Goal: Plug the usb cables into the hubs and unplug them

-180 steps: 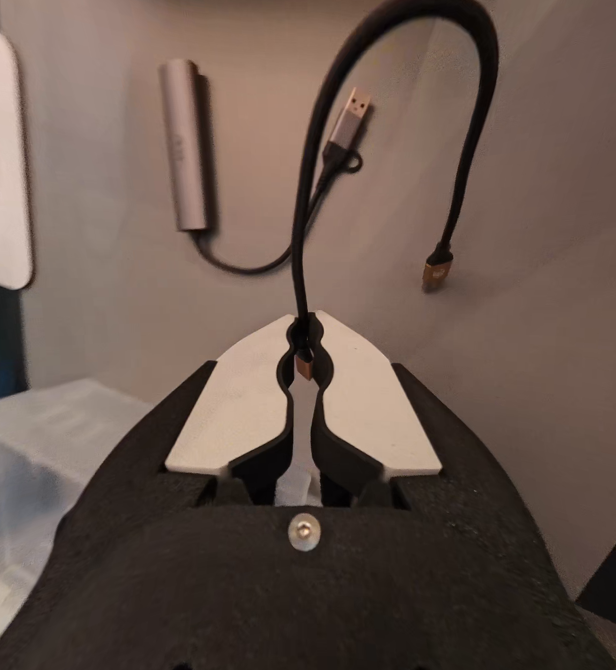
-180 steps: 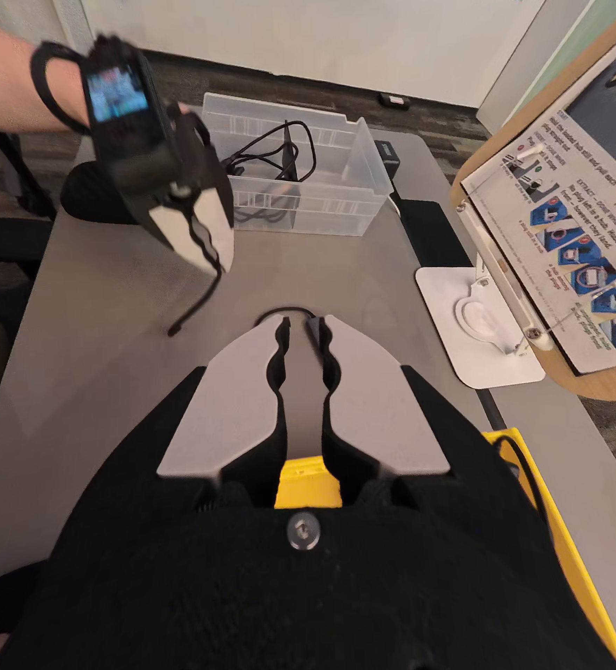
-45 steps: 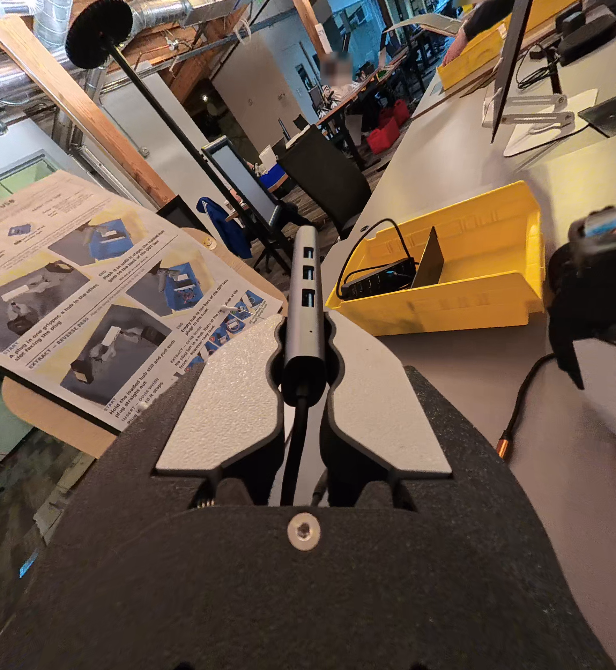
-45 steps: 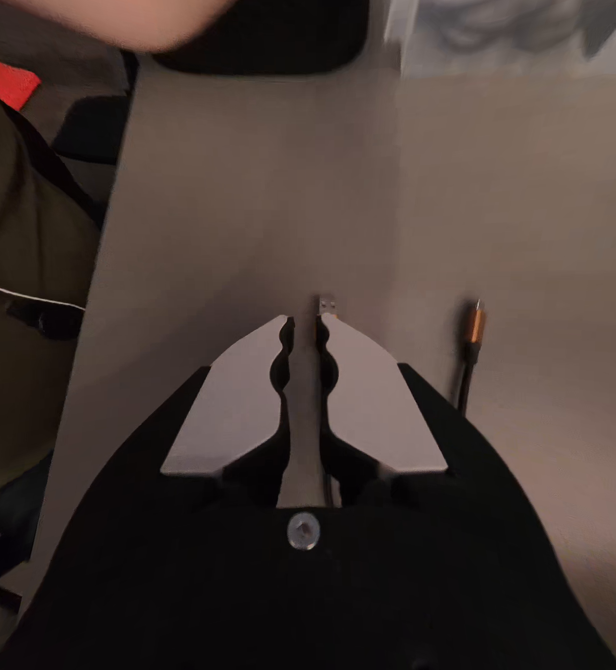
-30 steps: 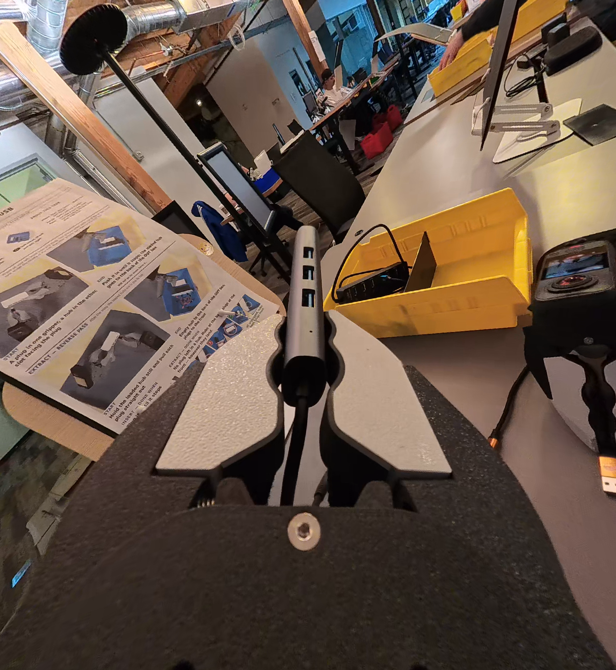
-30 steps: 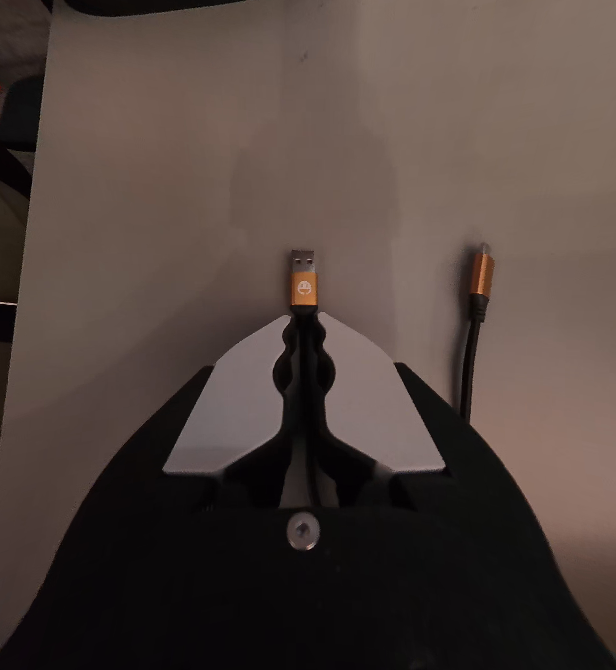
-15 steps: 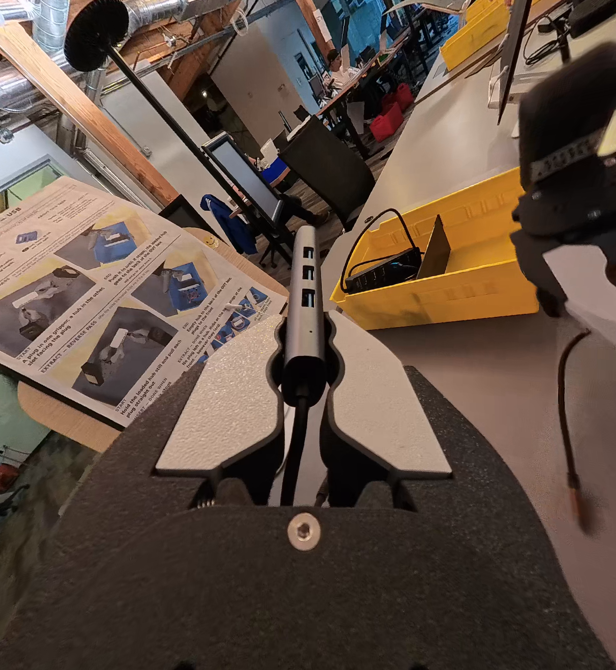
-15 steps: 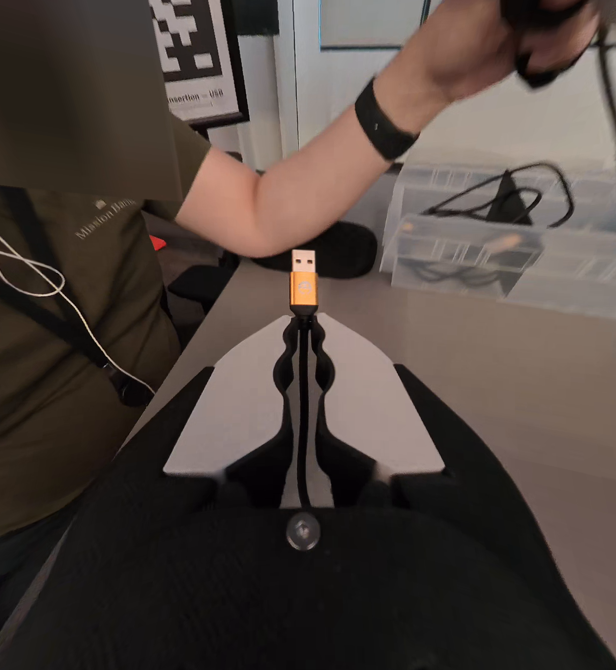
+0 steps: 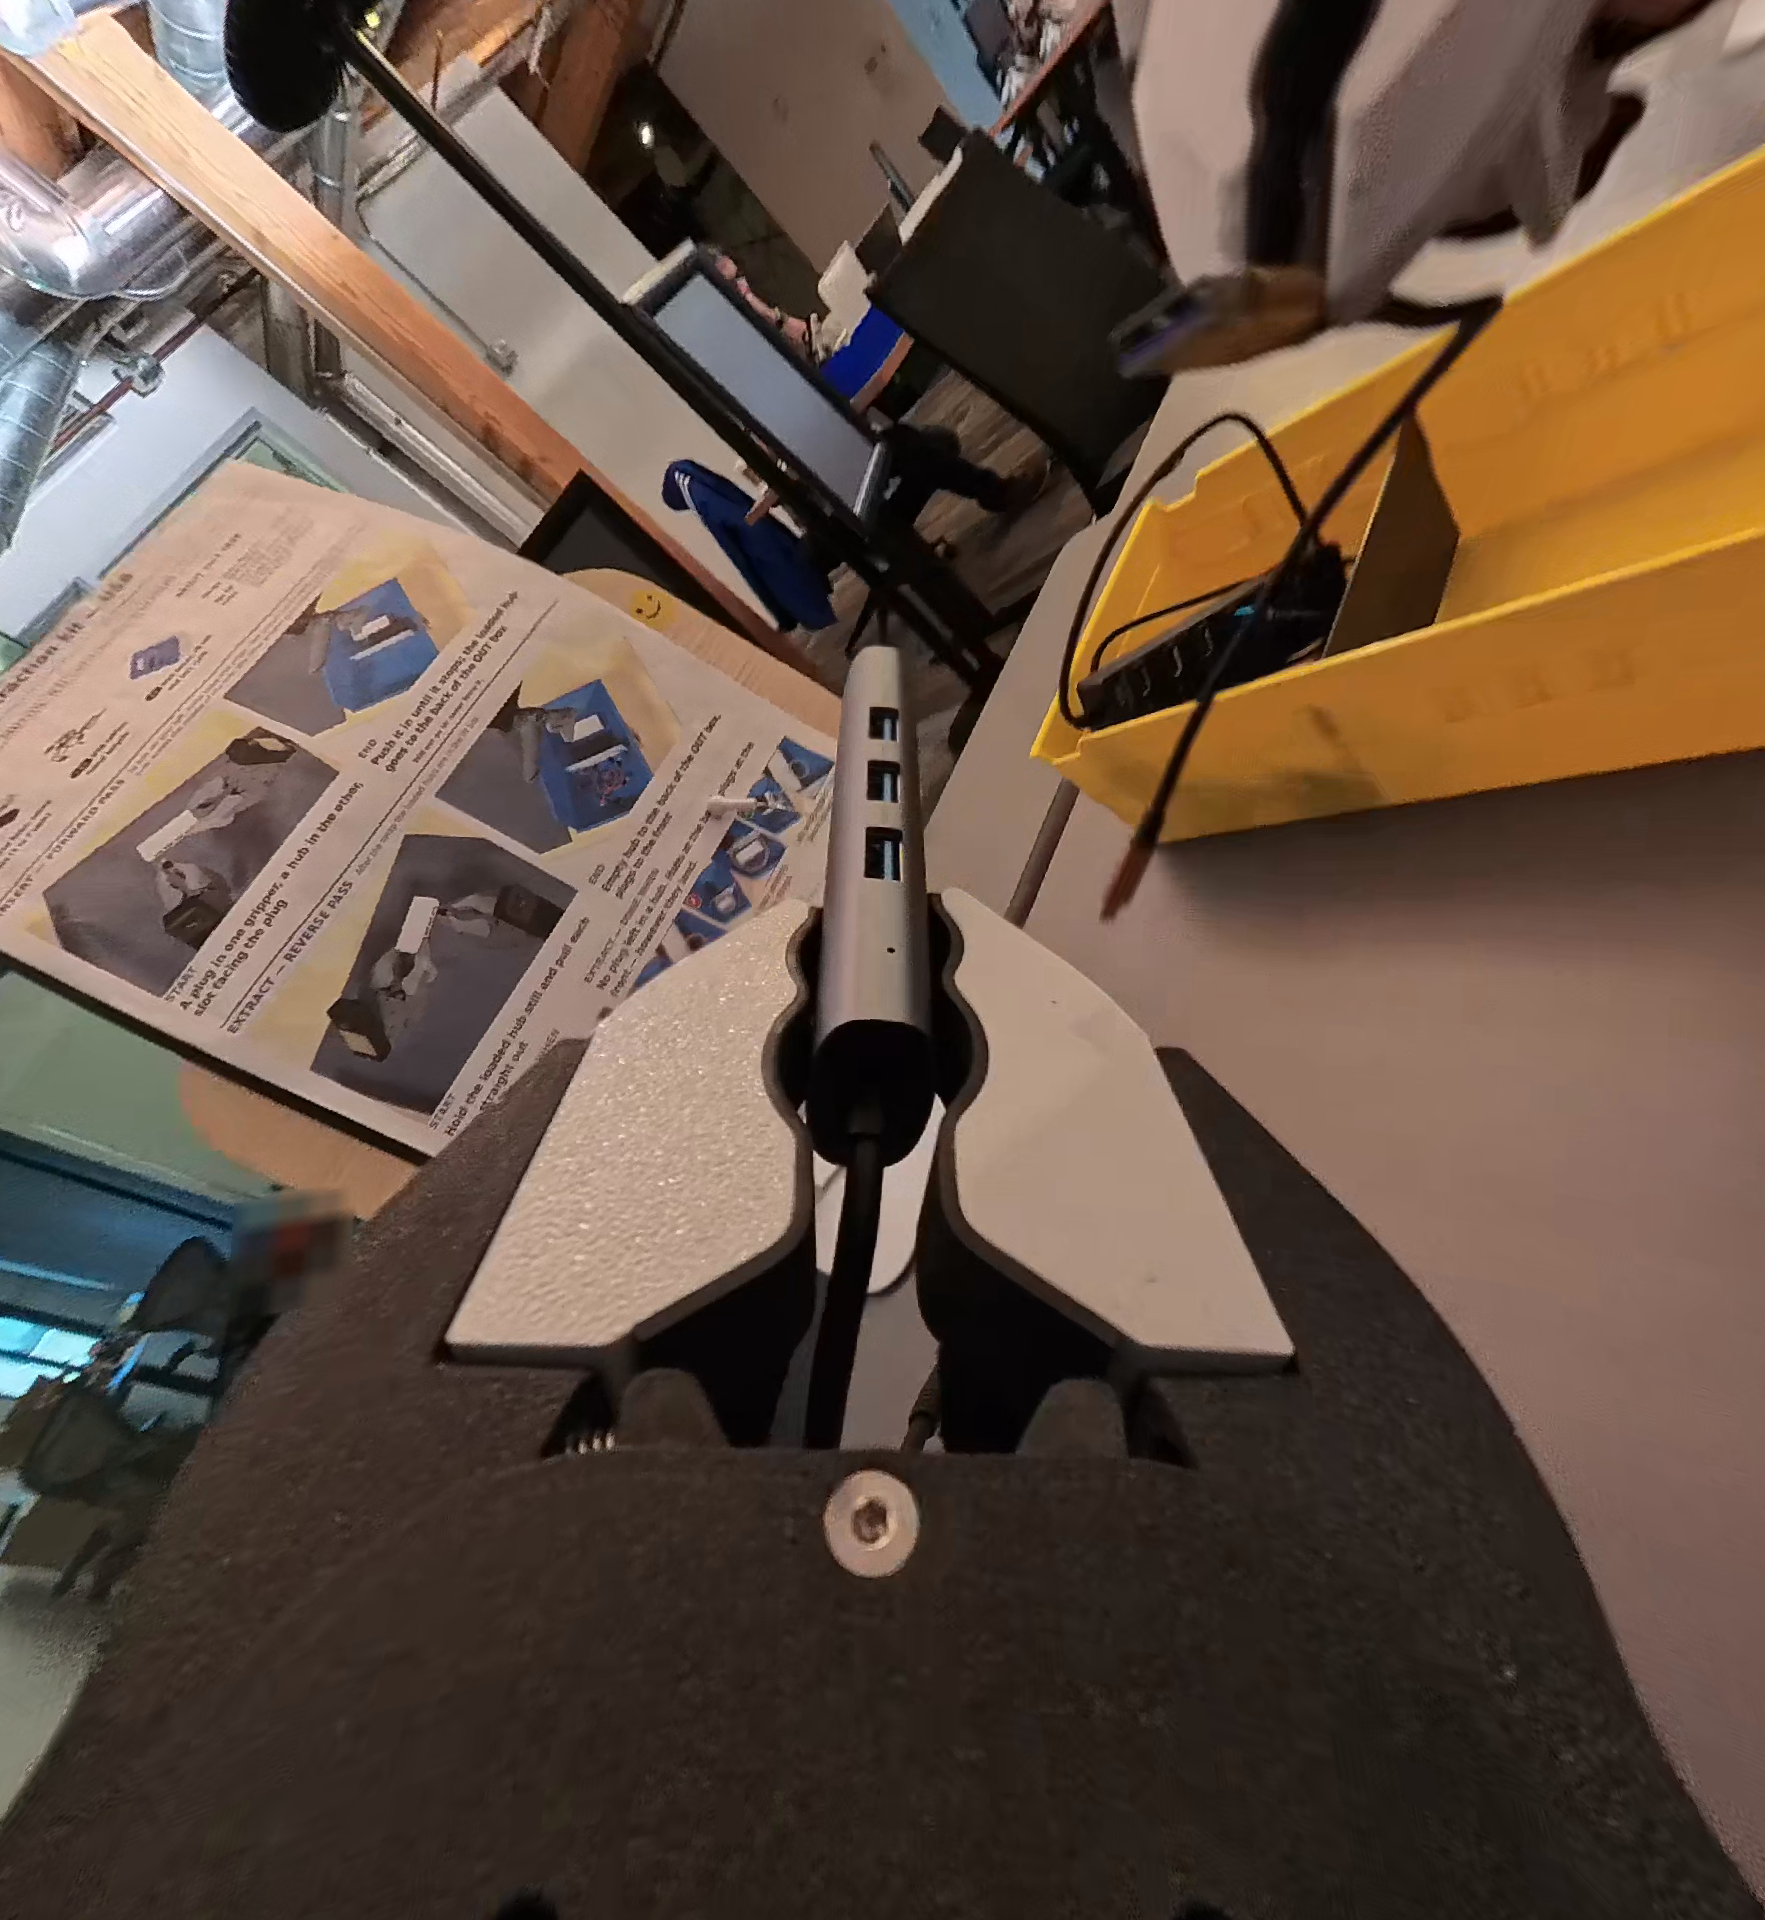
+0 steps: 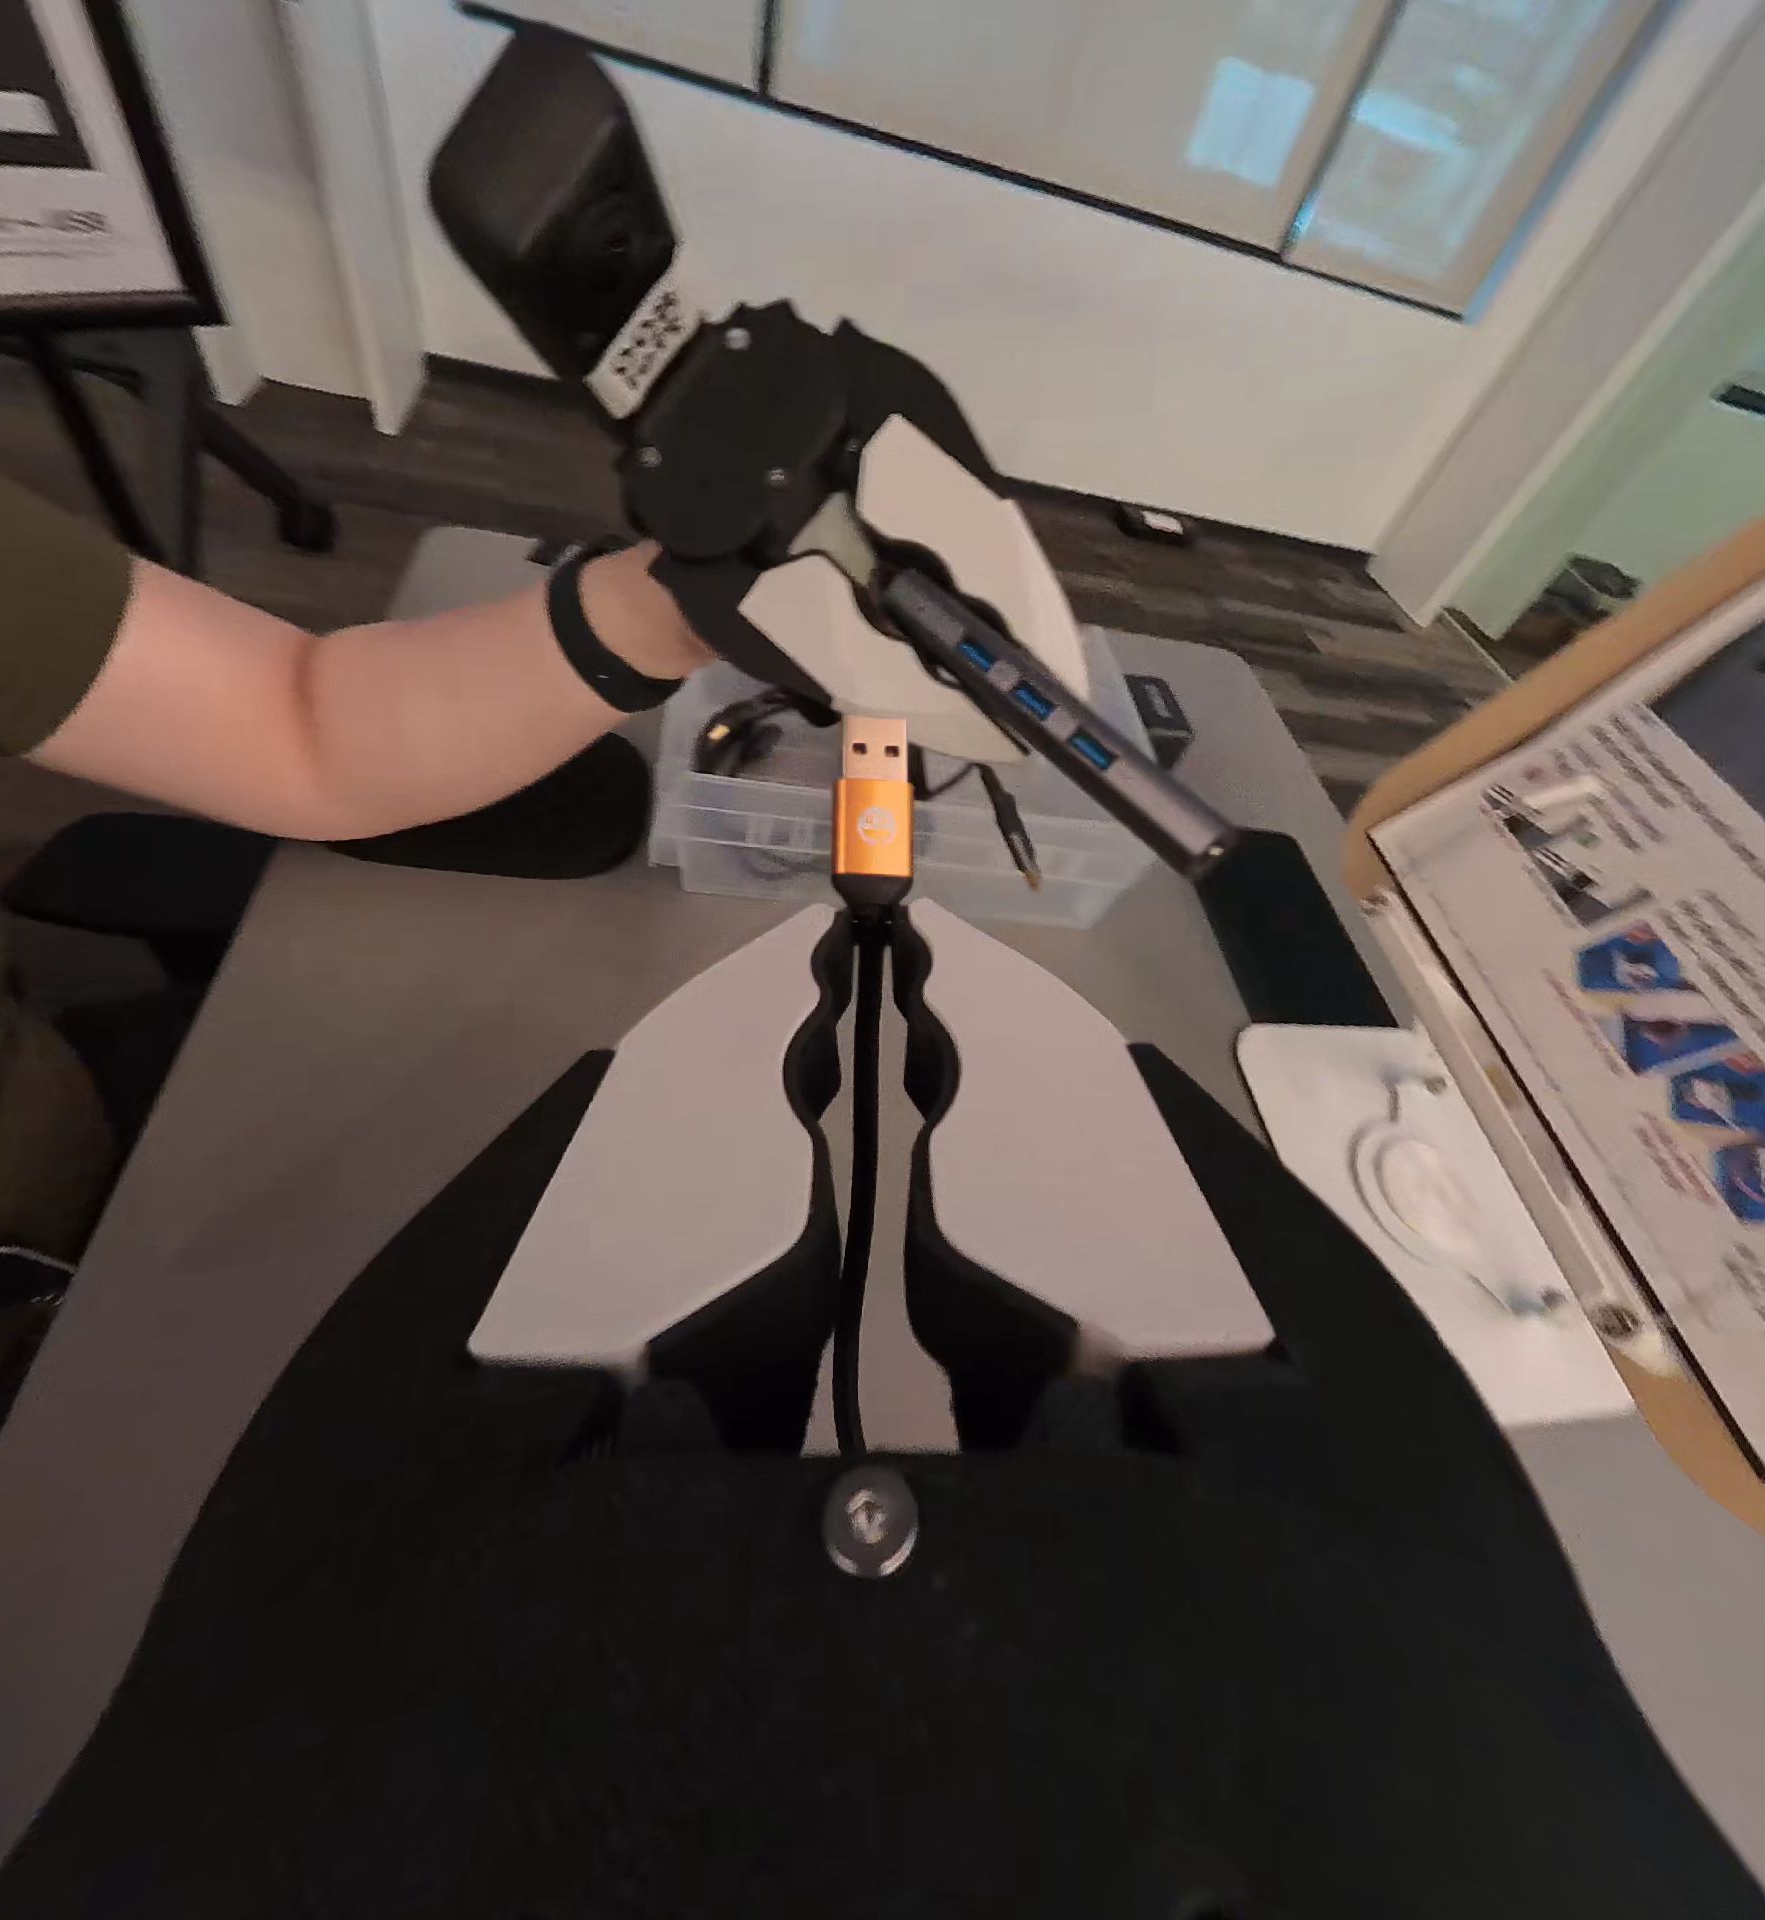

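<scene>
My left gripper (image 9: 873, 914) is shut on a slim grey USB hub (image 9: 873, 831) with three blue ports facing up; its cable runs back between the fingers. It also shows in the right wrist view (image 10: 961, 644), held up above the table with the hub (image 10: 1054, 727) pointing right and down. My right gripper (image 10: 870, 914) is shut on a black cable just behind its orange USB plug (image 10: 873, 800), which points forward towards the hub, apart from it. In the left wrist view the plug (image 9: 1210, 312) is blurred at upper right; the cable's loose end (image 9: 1127, 883) hangs down.
A yellow bin (image 9: 1543, 665) holds a black hub (image 9: 1210, 644). A clear plastic box (image 10: 888, 831) with cables stands at the far table edge. An instruction board (image 10: 1636, 987) leans at the right beside a white stand base (image 10: 1397, 1184). A person's arm (image 10: 317, 707) reaches from the left. My right fingertips sit around 10 centimetres from my left ones.
My right gripper has lifted the orange plug off the table and swung it up towards the hub. My left gripper has kept its hold on the hub and tilted a little.
</scene>
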A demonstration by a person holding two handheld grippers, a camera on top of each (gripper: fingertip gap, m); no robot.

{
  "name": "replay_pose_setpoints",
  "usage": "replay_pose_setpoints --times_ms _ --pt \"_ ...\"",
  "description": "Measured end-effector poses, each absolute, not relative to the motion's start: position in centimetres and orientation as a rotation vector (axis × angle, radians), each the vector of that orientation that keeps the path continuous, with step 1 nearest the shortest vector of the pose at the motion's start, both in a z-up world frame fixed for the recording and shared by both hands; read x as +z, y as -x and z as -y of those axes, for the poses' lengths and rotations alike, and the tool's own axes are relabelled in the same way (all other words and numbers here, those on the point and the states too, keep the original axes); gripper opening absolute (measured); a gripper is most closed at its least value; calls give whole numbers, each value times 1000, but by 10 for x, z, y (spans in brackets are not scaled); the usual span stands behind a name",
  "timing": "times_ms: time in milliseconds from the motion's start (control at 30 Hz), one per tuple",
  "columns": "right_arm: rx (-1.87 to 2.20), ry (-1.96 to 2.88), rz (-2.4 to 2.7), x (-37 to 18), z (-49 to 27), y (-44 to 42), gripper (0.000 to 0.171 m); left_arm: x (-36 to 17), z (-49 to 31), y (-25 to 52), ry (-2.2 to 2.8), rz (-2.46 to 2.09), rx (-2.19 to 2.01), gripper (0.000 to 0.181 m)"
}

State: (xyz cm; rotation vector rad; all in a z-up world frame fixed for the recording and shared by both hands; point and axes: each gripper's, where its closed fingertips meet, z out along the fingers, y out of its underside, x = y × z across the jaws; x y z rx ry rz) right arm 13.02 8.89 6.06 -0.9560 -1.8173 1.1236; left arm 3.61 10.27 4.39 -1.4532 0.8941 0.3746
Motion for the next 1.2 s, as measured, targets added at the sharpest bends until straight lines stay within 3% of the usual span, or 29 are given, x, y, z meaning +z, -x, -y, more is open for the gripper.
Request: replay_pose_setpoints --times_ms 367,533,867,1000,1200 --pt "1220 1146 1775 22 -102 -118 8 23 -118 -22 1550 -897 495 17" --pt "1623 1184 1747 30 -80 -117 8 35 -110 -15 1535 -867 496 17" --pt "2743 1249 1865 -8 -12 -112 7 64 -85 20 1513 -742 501 17" --pt "2592 1670 1883 -79 -13 -78 7 70 -80 22 1497 -729 483 17" --pt "2032 2057 1979 -170 -37 -58 8 67 -84 16 1497 -750 470 16"
